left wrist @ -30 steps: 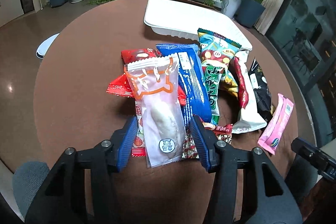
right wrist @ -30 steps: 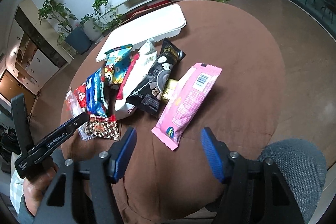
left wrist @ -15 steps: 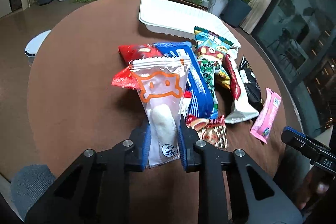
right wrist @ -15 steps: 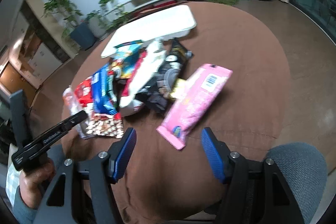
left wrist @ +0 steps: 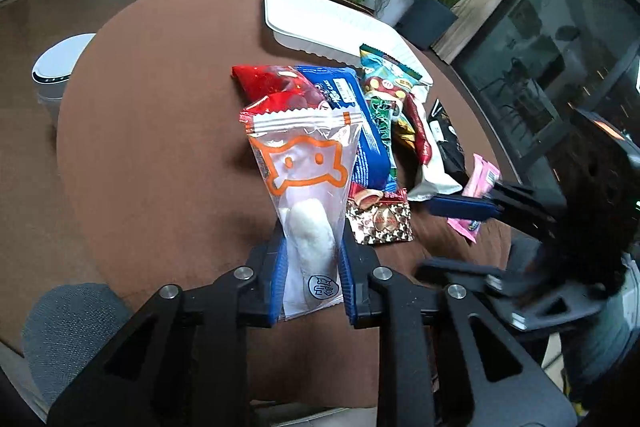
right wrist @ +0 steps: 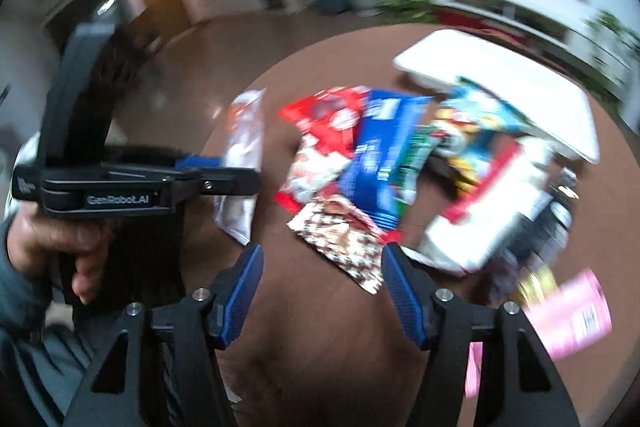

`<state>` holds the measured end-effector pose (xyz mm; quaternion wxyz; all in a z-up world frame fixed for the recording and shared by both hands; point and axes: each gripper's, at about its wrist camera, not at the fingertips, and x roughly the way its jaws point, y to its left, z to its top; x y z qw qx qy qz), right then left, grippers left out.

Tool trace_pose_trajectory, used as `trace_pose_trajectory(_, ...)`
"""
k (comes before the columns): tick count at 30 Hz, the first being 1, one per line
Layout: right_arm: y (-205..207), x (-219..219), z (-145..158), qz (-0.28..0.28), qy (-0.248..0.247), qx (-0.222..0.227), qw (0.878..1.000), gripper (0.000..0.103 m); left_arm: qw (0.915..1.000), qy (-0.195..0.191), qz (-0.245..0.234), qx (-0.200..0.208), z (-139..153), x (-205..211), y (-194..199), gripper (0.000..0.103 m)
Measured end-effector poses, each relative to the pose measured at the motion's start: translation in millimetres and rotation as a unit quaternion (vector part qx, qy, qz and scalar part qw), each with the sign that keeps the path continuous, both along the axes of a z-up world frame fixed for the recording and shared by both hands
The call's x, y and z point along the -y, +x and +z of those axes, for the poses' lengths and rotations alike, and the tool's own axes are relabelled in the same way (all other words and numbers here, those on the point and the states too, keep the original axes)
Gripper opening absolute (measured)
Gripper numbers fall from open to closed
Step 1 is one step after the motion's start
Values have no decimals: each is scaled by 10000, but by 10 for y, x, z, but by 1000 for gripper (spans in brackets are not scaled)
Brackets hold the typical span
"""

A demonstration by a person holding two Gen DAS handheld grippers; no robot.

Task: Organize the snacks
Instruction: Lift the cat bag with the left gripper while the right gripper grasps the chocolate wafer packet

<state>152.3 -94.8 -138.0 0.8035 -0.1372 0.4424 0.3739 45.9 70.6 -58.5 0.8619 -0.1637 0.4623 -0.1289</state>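
Note:
My left gripper (left wrist: 311, 269) is shut on a clear snack pack with an orange cat outline (left wrist: 306, 187), holding its lower end above the brown round table (left wrist: 152, 147); the pack also shows in the right wrist view (right wrist: 242, 163). My right gripper (right wrist: 320, 281) is open and empty, low over the table just before a brown patterned packet (right wrist: 340, 237). Behind lie a red pack (right wrist: 324, 115), a blue pack (right wrist: 380, 151), a white pack (right wrist: 484, 219) and a pink pack (right wrist: 576, 311). The right wrist view is blurred.
A white tray (left wrist: 320, 19) lies at the table's far side. A grey chair cushion (left wrist: 68, 331) sits at the near left edge. A white bin (left wrist: 56, 71) stands on the floor to the left. Plants and a TV shelf line the back wall.
My left gripper closed on the clear cat pack and lifted it off the pile. My right gripper swung left, from the pink pack toward the brown patterned packet, staying open.

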Motion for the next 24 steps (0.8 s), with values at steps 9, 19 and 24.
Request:
trace_pose_trajectory(9,161,-314,-31,810,-618,299,9943,58,9999,-119,3,-98,-71,-89,-61,21)
trace_pose_trajectory(19,248,-469,-321,1248,-1309,-140,9834,53,9996,-167,-70,-196,-137,-108,-71,21)
trace_pose_trajectory(24,260,-441,-306,1149,-1372,-223,9836,41,9996,-146,-118,-224,-160,-71,-5,21)
